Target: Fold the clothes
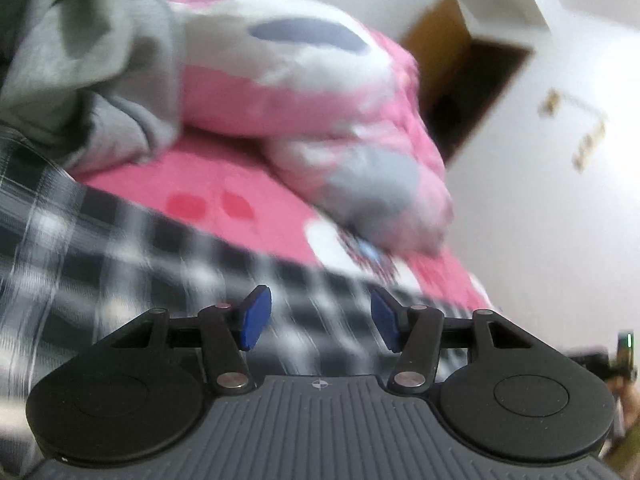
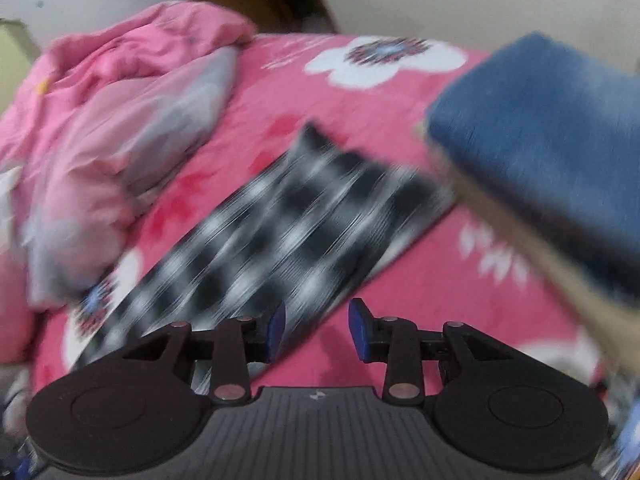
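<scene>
A black-and-white checked garment (image 2: 280, 236) lies flat on the pink flowered bed sheet (image 2: 352, 104); it also shows in the left wrist view (image 1: 132, 248), close under the camera. My left gripper (image 1: 316, 320) is open and empty just above the checked cloth. My right gripper (image 2: 316, 330) is open and empty over the near edge of the checked garment, its left blue pad (image 2: 276, 330) above the cloth. Both views are motion-blurred.
A grey garment (image 1: 88, 64) is heaped at the left, next to a pink and white crumpled quilt (image 1: 304, 92), which also shows in the right wrist view (image 2: 112, 128). Folded blue cloth (image 2: 560, 128) lies at the right. A white wall and a wooden door frame (image 1: 448, 60) stand behind.
</scene>
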A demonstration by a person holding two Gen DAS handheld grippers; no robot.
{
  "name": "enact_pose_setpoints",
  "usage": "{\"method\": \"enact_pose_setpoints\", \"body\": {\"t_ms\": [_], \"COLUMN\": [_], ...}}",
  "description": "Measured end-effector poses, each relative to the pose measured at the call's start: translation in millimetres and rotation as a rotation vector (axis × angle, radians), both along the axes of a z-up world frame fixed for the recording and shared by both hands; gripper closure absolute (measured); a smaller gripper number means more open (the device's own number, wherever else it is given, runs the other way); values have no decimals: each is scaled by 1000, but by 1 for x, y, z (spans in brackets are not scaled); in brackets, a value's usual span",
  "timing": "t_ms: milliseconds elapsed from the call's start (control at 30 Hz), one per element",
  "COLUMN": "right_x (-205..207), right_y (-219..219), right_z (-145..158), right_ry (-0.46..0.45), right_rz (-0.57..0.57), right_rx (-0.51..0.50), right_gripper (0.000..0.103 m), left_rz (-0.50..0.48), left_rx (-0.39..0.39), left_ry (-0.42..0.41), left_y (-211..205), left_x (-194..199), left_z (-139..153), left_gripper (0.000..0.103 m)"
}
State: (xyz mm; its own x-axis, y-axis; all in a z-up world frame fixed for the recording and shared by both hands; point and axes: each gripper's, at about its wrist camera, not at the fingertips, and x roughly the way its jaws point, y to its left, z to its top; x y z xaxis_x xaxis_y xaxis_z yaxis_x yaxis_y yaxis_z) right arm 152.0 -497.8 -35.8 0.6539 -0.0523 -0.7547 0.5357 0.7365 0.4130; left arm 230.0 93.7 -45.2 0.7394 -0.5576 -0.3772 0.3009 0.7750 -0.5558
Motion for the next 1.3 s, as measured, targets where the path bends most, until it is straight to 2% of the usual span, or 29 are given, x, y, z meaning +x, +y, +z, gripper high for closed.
{"method": "enact_pose_setpoints", "body": {"t_ms": [67, 133, 200, 267, 333, 467, 500, 567, 600, 700, 767, 867, 1100, 1200, 1300], "right_x": [-18, -36, -53, -67, -75, -82, -85, -90, -96, -122, -156, -211, -304, -324, -338], "right_y": [19, 39, 60, 82, 106, 152, 162, 180, 183, 172, 153, 127, 86, 76, 65], "right_z": [5, 9, 10, 12, 12, 3, -3, -15, -18, -8, 6, 14, -13, -25, -19], "right_ry": [-32, -71, -102, -124, -134, -108, -87, -50, -53, -137, -230, -301, -263, -229, -257], "right_rz": [83, 168, 261, 358, 444, 580, 613, 673, 673, 567, 445, 283, -10, -79, -158], "right_rx": [15, 62, 127, 140, 84, -61, -94, -163, -181, -135, -81, -21, 134, 185, 153], "right_gripper": [66, 59, 51, 49, 38, 36, 39, 83, 98, 98, 98, 98, 98, 96, 93], "left_rz": [-71, -142, -203, -244, -267, -258, -243, -216, -208, -188, -187, -203, -315, -363, -398], "left_rx": [23, 49, 100, 182, 258, 324, 355, 417, 440, 492, 503, 504, 578, 658, 770], "left_ry": [12, 12, -2, -30, -55, -75, -88, -115, -127, -147, -156, -161, -223, -281, -360], "left_y": [-6, -9, -16, -27, -38, -50, -53, -60, -63, -66, -67, -70, -103, -121, -138], "left_x": [-24, -51, -79, -108, -132, -156, -160, -167, -170, -180, -186, -193, -206, -213, -222], "left_z": [6, 6, 5, 4, 2, -2, -2, -4, -4, -4, -3, -1, -7, -15, -26], "left_gripper": [46, 44, 39, 36, 36, 36, 36, 36, 36, 36, 36, 36, 33, 26, 20]}}
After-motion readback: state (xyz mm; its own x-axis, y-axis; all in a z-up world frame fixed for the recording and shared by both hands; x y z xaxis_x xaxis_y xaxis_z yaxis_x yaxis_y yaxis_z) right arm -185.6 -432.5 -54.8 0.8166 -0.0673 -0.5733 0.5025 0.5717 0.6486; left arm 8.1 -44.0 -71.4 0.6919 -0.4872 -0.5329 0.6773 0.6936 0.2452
